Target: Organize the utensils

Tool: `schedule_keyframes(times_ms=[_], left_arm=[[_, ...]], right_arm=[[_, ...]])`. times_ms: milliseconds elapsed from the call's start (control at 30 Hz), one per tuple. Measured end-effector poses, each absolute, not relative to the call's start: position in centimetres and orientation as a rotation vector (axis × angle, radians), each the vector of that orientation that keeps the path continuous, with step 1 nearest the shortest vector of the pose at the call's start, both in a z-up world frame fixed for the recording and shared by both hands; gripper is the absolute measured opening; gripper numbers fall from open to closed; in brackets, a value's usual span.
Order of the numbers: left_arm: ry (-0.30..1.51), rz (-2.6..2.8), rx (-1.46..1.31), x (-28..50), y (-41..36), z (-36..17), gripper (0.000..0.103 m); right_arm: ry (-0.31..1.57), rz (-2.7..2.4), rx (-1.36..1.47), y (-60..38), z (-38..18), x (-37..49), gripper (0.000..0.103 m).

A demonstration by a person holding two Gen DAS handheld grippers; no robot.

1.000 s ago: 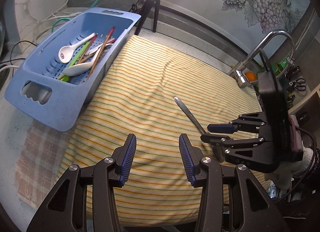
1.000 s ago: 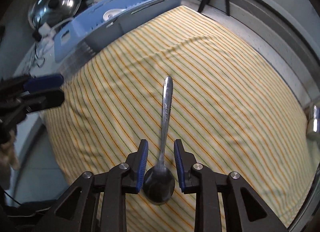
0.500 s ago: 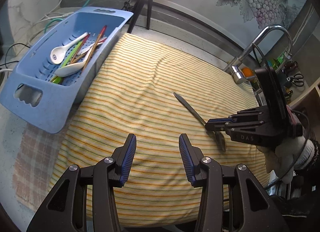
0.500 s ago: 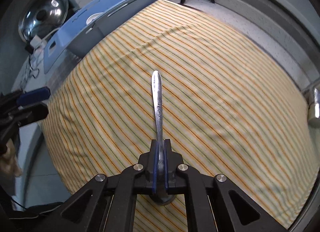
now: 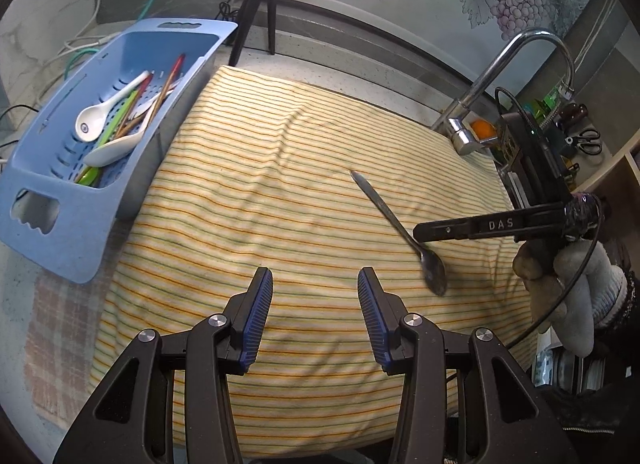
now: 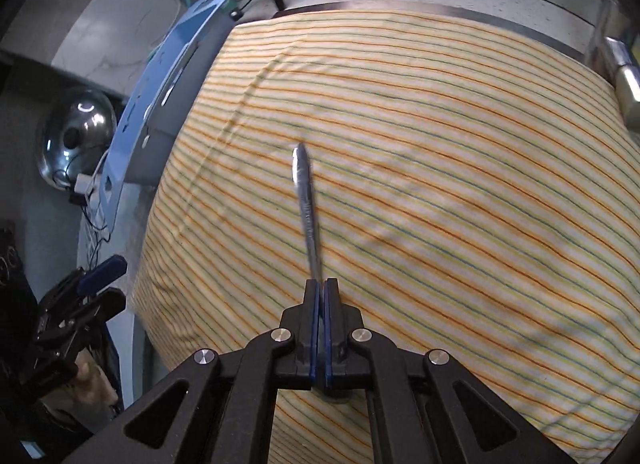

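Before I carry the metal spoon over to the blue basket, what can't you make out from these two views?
- Spoon bowl: right wrist view, hidden under the right gripper, which is shut on its neck.
- Whether the bowl has left the striped cloth: left wrist view, unclear.
- Blue basket contents: right wrist view, seen edge-on only.
- Utensils low in the basket: left wrist view, overlapped by the white spoons.

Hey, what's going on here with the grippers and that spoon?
A person is tidying utensils with two handheld grippers. The right gripper has just closed its jaws on the neck of the metal spoon lying on the striped cloth. The left gripper hovers open and empty. The blue basket beside the cloth already holds white spoons and chopsticks.
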State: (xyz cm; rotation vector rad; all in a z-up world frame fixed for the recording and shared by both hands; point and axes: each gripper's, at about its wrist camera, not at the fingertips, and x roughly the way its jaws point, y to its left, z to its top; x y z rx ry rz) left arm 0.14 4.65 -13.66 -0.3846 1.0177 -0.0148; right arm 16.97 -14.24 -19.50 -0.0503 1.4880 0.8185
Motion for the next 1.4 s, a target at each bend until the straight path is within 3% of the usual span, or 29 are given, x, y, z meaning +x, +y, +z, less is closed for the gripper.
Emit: schedule_keyframes(times_ms=[267, 433, 1133, 1300, 1400], left_arm=[[1.03, -0.026, -0.372, 0.2, 4.3, -13.6, 0.043], [1.034, -0.031, -0.374, 0.1, 4.6, -13.6, 0.043], [1.047, -0.028, -0.393, -1.4, 5.1, -13.8, 0.043], [1.049, -0.021, -0.406, -1.7, 5.5, -14.0, 0.043], [1.049, -0.025, -0.404, -1.6, 5.6, -14.0, 0.043]], right_arm=[[1.512, 0.819, -0.095, -14.5, -19.7, 16.4, 0.002], [1.595, 0.894, 0.035, -14.2, -20.3, 16.1, 0.002], [1.561, 0.982, 0.016, -8.5, -19.0, 14.3, 0.005], [1.584, 0.955, 0.017, -10.6, -19.4, 14.4, 0.02], [1.631, 0.967, 0.04, -11.5, -20.1, 13.6, 0.02]])
